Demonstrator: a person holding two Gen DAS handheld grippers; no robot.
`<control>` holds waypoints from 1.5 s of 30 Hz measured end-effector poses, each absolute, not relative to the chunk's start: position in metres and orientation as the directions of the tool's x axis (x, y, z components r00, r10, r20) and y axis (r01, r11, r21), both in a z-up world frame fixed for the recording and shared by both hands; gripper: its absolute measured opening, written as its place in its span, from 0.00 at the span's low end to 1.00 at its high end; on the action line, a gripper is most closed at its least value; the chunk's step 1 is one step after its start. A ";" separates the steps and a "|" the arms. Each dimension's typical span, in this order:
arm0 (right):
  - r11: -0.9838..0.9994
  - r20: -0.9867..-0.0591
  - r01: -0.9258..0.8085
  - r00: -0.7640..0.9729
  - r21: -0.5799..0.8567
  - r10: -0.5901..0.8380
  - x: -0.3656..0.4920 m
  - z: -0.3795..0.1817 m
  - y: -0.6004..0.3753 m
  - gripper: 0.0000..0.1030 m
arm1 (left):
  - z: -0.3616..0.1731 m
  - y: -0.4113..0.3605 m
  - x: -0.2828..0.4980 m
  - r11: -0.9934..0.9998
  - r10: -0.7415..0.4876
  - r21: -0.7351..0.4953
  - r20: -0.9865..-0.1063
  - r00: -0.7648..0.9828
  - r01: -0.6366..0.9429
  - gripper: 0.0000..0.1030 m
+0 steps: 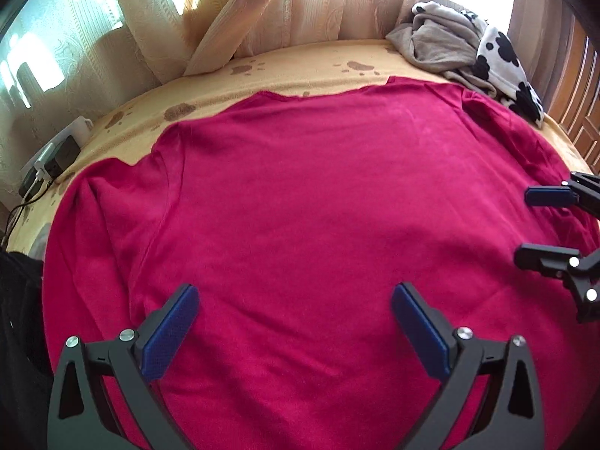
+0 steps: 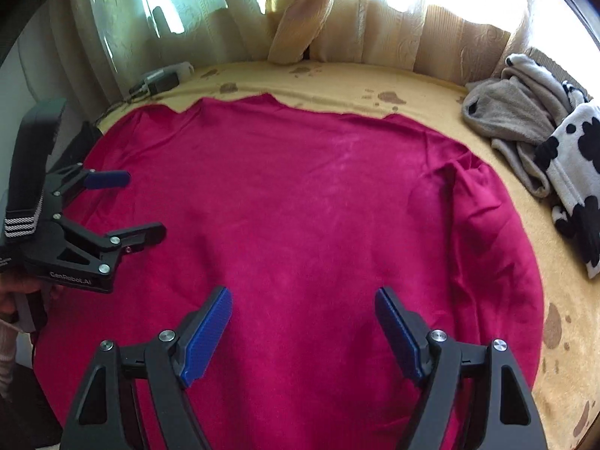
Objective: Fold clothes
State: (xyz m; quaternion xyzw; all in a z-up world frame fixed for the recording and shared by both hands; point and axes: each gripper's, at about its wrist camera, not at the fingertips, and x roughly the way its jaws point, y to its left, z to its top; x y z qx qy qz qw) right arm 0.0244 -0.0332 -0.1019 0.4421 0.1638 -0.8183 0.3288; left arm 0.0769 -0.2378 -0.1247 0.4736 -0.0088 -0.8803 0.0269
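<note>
A magenta shirt [image 1: 311, 195] lies spread flat on the yellow bedspread [image 1: 300, 71], its sleeves out to both sides. My left gripper [image 1: 294, 294] hovers open above the shirt's near half, nothing between its blue pads. The right gripper [image 1: 525, 225] shows at the right edge of the left wrist view, also open. In the right wrist view the same shirt [image 2: 300, 202] fills the middle, my right gripper [image 2: 303, 296] stands open above its near part, and the left gripper [image 2: 144, 204] hangs open over the shirt's left side, held by a hand.
A heap of grey and cow-print clothes [image 1: 468, 52] lies at the bed's far right corner [image 2: 543, 150]. Cream curtains [image 1: 262, 11] hang behind the bed. A power strip with plugs and cables [image 1: 48, 165] sits at the far left edge.
</note>
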 end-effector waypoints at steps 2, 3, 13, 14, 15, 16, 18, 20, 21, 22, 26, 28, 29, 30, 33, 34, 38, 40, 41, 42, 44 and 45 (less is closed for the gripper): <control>-0.721 -0.843 0.693 -0.395 -0.012 -0.366 0.030 -0.114 -0.037 0.82 | -0.127 -0.242 0.081 -0.999 -0.035 0.006 -0.826 -0.562 0.054 1.00; -0.717 -0.838 0.697 -0.405 -0.024 -0.365 0.031 -0.115 -0.037 0.84 | -0.127 -0.242 0.081 -0.998 -0.035 0.004 -0.824 -0.565 0.055 1.00; -0.752 -0.697 0.631 -0.452 0.192 -0.557 0.054 -0.072 0.036 0.92 | -0.129 -0.244 0.082 -0.998 -0.034 0.000 -0.815 -0.579 0.058 1.00; -0.759 -0.664 0.611 -0.475 0.224 -0.578 0.062 -0.063 0.059 0.92 | -0.129 -0.244 0.082 -0.998 -0.034 0.000 -0.815 -0.579 0.058 1.00; -0.770 -0.638 0.585 -0.497 0.254 -0.588 0.071 -0.057 0.083 0.92 | -0.129 -0.244 0.082 -0.998 -0.034 0.000 -0.815 -0.579 0.058 1.00; -0.779 -0.612 0.558 -0.520 0.285 -0.596 0.079 -0.051 0.106 0.92 | -0.129 -0.244 0.082 -0.998 -0.034 0.000 -0.815 -0.579 0.059 1.00; -0.795 -0.581 0.504 -0.553 0.338 -0.597 0.097 -0.045 0.150 0.92 | -0.129 -0.244 0.082 -0.998 -0.034 0.000 -0.815 -0.579 0.059 1.00; -0.819 -0.587 0.456 -0.575 0.348 -0.570 0.115 -0.046 0.182 0.92 | -0.129 -0.244 0.082 -0.998 -0.034 -0.001 -0.815 -0.579 0.059 1.00; -0.830 -0.591 0.432 -0.585 0.353 -0.556 0.124 -0.046 0.199 0.92 | -0.129 -0.244 0.082 -0.998 -0.034 -0.001 -0.814 -0.579 0.059 1.00; -0.843 -0.599 0.410 -0.595 0.346 -0.536 0.133 -0.048 0.211 0.92 | -0.129 -0.244 0.082 -0.998 -0.034 -0.001 -0.814 -0.579 0.059 1.00; -0.881 -0.637 0.374 -0.612 0.289 -0.469 0.163 -0.061 0.230 0.92 | -0.129 -0.244 0.082 -0.998 -0.034 -0.001 -0.814 -0.579 0.059 1.00; -0.877 -0.624 0.376 -0.618 0.299 -0.478 0.170 -0.066 0.233 0.92 | -0.129 -0.244 0.082 -0.998 -0.034 -0.001 -0.814 -0.579 0.059 1.00; -0.874 -0.617 0.379 -0.621 0.305 -0.484 0.173 -0.068 0.234 0.92 | -0.129 -0.244 0.082 -0.998 -0.034 -0.001 -0.815 -0.579 0.059 1.00; -0.869 -0.609 0.383 -0.622 0.313 -0.493 0.174 -0.070 0.233 0.92 | -0.129 -0.244 0.082 -0.998 -0.034 -0.001 -0.815 -0.579 0.059 1.00; -0.855 -0.594 0.393 -0.616 0.337 -0.518 0.173 -0.075 0.231 0.92 | -0.129 -0.244 0.082 -0.998 -0.033 -0.001 -0.815 -0.579 0.059 1.00; -0.850 -0.592 0.396 -0.611 0.346 -0.526 0.172 -0.077 0.230 0.92 | -0.129 -0.244 0.082 -0.998 -0.033 -0.001 -0.815 -0.579 0.059 1.00; -0.830 -0.584 0.408 -0.590 0.380 -0.557 0.168 -0.085 0.226 0.92 | -0.129 -0.244 0.082 -0.998 -0.033 -0.001 -0.815 -0.579 0.059 1.00; -0.823 -0.585 0.412 -0.578 0.392 -0.568 0.165 -0.090 0.224 0.92 | -0.129 -0.244 0.082 -0.998 -0.033 -0.001 -0.815 -0.579 0.059 1.00; -0.818 -0.585 0.415 -0.572 0.398 -0.575 0.163 -0.092 0.224 0.92 | -0.129 -0.244 0.082 -0.998 -0.034 -0.001 -0.815 -0.579 0.059 1.00; -0.811 -0.584 0.419 -0.564 0.407 -0.584 0.161 -0.094 0.223 0.92 | -0.129 -0.244 0.082 -0.998 -0.034 -0.001 -0.815 -0.579 0.059 1.00; -0.800 -0.585 0.427 -0.546 0.421 -0.599 0.158 -0.098 0.219 0.92 | -0.129 -0.244 0.082 -0.998 -0.034 0.000 -0.815 -0.579 0.059 1.00; -0.797 -0.589 0.432 -0.539 0.421 -0.603 0.156 -0.100 0.216 0.92 | -0.129 -0.244 0.082 -0.998 -0.034 -0.001 -0.815 -0.579 0.059 1.00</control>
